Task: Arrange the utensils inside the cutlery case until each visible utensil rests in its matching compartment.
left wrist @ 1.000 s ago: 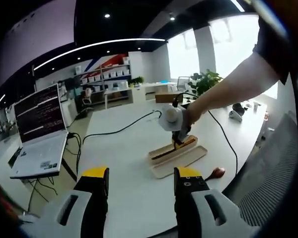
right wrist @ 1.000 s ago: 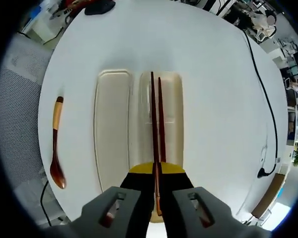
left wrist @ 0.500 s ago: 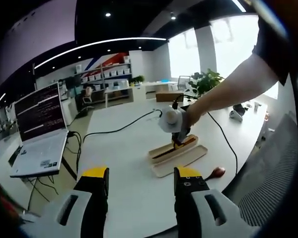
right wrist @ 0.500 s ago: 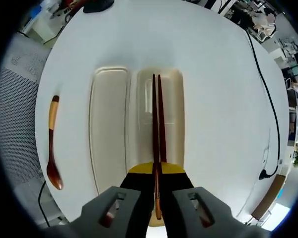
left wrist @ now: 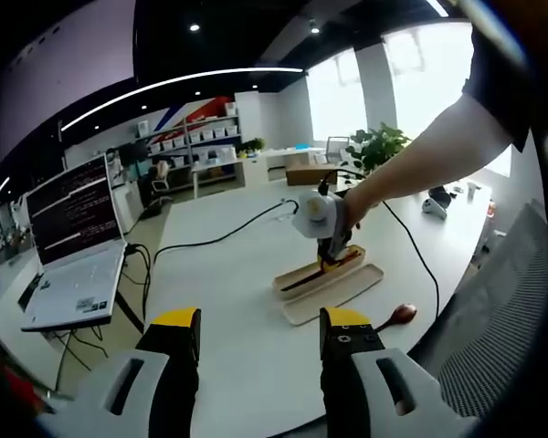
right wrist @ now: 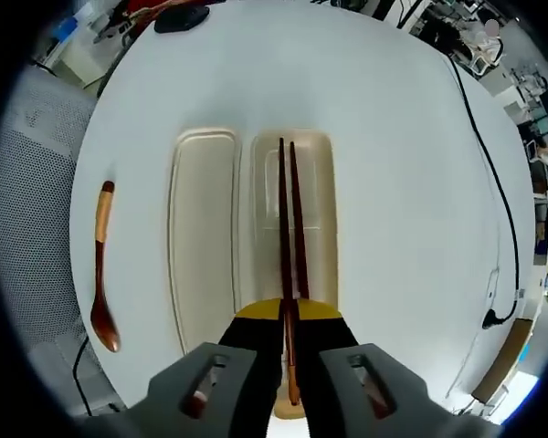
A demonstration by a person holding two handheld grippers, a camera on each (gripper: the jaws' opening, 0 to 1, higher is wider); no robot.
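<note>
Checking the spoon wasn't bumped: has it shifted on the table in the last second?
No. The spoon lies at the same offset beside the case lid; the camera alone drifted.

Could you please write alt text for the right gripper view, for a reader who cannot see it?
The right gripper holds a pair of dark brown wooden chopsticks over the right half of a beige two-part cutlery case on a round white table. A brown wooden spoon lies on the table, left of the case.

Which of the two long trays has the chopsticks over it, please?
The right-hand tray in the right gripper view, with moulded inner dividers. The chopsticks, gripped by the right gripper, run along it; the plain tray beside it holds nothing.
</note>
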